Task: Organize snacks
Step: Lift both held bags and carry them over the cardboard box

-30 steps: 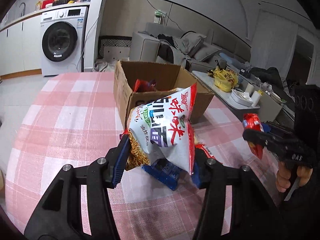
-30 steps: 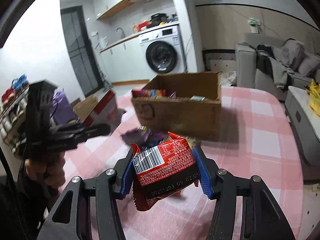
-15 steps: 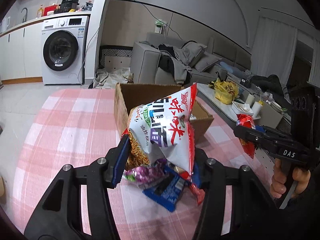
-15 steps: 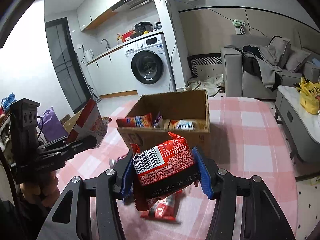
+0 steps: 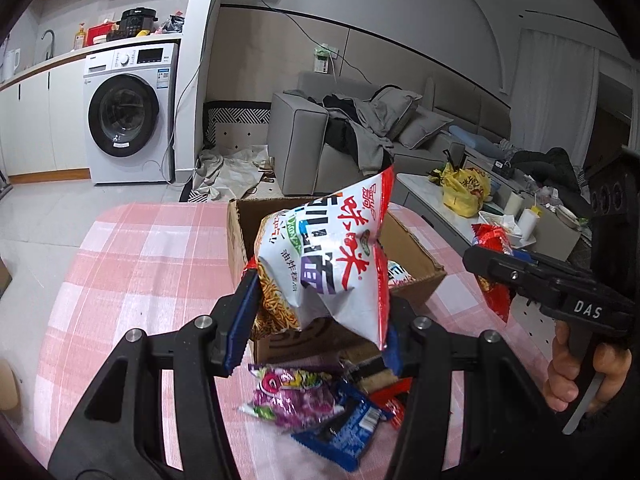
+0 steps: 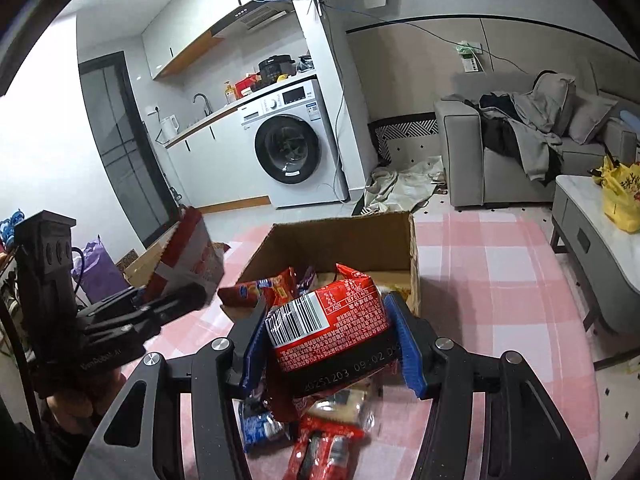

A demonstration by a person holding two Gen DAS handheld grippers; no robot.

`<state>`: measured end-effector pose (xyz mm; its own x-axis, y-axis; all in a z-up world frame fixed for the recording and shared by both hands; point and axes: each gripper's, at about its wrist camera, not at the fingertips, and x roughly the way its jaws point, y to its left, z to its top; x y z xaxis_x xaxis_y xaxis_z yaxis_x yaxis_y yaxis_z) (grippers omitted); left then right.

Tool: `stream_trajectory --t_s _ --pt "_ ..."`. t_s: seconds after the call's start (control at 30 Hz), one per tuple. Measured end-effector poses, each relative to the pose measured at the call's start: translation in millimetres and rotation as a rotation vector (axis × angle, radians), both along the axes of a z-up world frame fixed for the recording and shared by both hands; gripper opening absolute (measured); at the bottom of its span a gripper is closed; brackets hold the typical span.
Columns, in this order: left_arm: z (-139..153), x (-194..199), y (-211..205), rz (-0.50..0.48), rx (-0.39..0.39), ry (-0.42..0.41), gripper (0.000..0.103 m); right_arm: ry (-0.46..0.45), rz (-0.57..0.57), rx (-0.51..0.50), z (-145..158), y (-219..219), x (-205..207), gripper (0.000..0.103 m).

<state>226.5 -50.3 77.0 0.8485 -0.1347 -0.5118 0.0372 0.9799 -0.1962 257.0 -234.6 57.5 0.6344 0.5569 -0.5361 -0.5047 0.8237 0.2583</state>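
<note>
Both packs have come up off the table since a second ago, and the cardboard box now sits lower in both views with its inside showing.

Left wrist view: my left gripper (image 5: 316,320) is clamped on the white noodle bag (image 5: 324,264), blue pads pinching it from both sides, and the bag hangs in front of the near wall of the cardboard box (image 5: 416,256). That box sits toward the far edge of the pink checked table (image 5: 132,280). Below the bag, at the near edge, a purple candy pack (image 5: 292,396) and a blue wrapper (image 5: 344,436) lie loose on the cloth. Off to the right I can see my right gripper (image 5: 486,260) from the side, carrying something red.

Right wrist view: the right gripper (image 6: 328,340) is squeezed on the red snack pack (image 6: 332,320), barcode facing the camera, held just short of the box's near rim (image 6: 412,248). A few snacks are already inside. Another red packet (image 6: 324,444) and a blue one (image 6: 260,428) wait on the table under the jaws.

So I reckon I'm mid-carry, both hands loaded, heading for the box. Next I need to push each pack forward past the near rim so it's over the opening, then let go. After that, back for the leftovers.
</note>
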Motion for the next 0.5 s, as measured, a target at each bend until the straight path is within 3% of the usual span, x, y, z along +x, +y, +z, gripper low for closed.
stream_trajectory --t_s 0.5 --pt "-16.3 58.8 -0.4 0.026 0.020 0.028 0.050 -0.009 -0.053 0.096 -3.7 13.3 45.8 0.056"
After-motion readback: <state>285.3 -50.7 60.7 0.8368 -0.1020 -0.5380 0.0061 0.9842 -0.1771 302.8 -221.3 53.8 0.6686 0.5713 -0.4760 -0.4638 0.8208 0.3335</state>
